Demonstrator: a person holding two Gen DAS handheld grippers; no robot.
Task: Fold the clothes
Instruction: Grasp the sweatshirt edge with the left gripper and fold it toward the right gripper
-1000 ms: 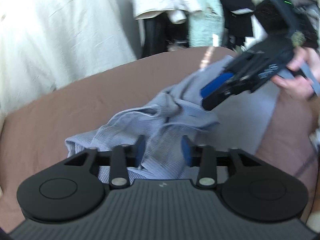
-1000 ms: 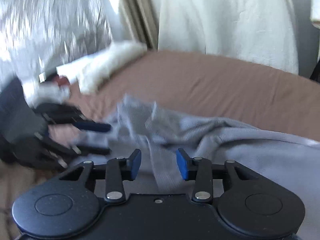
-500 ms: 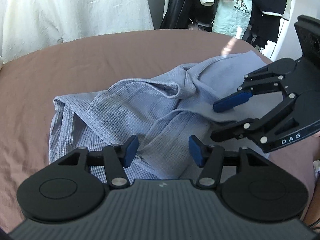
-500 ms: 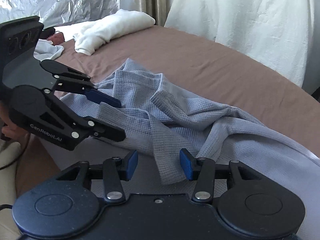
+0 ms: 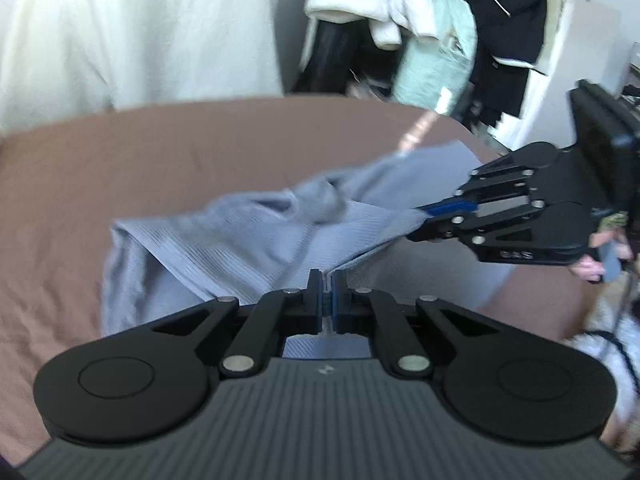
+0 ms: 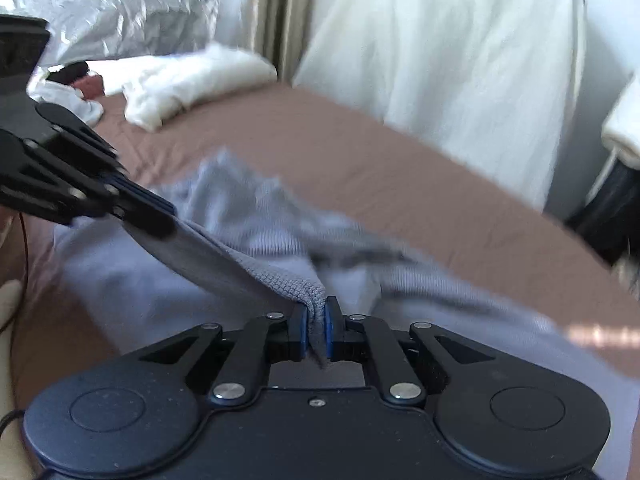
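Blue-grey waffle knit, soft and limp: that is the garment [image 5: 256, 240] I am working, and it lies rumpled on the brown bed [image 5: 140, 168], with its near edge lifted between my two grippers.

Taking the garment as my landmark and going left to right: at its left end the cloth still sits bunched on the bed. At its near edge my left gripper [image 5: 325, 294] has its jaws clenched on a thin pinch of fabric. From there a strip of hem runs taut to the right, where my right gripper [image 5: 436, 218] has its jaws clamped on the same edge; in the right wrist view a thick fold of knit [image 6: 296, 284] is pinched between the blue pads [image 6: 329, 330]. Beyond the garment on that side, white cloth [image 6: 192, 80] lies further up the bed.

I judge it light and easy to lift, but floppy: it will sag and drag wherever it is unsupported, and the open weave may stretch if I pull hard. It should not slip much, as the texture grips well. Hems and corners look like the best holds, since a mid-panel pinch would only bunch it.
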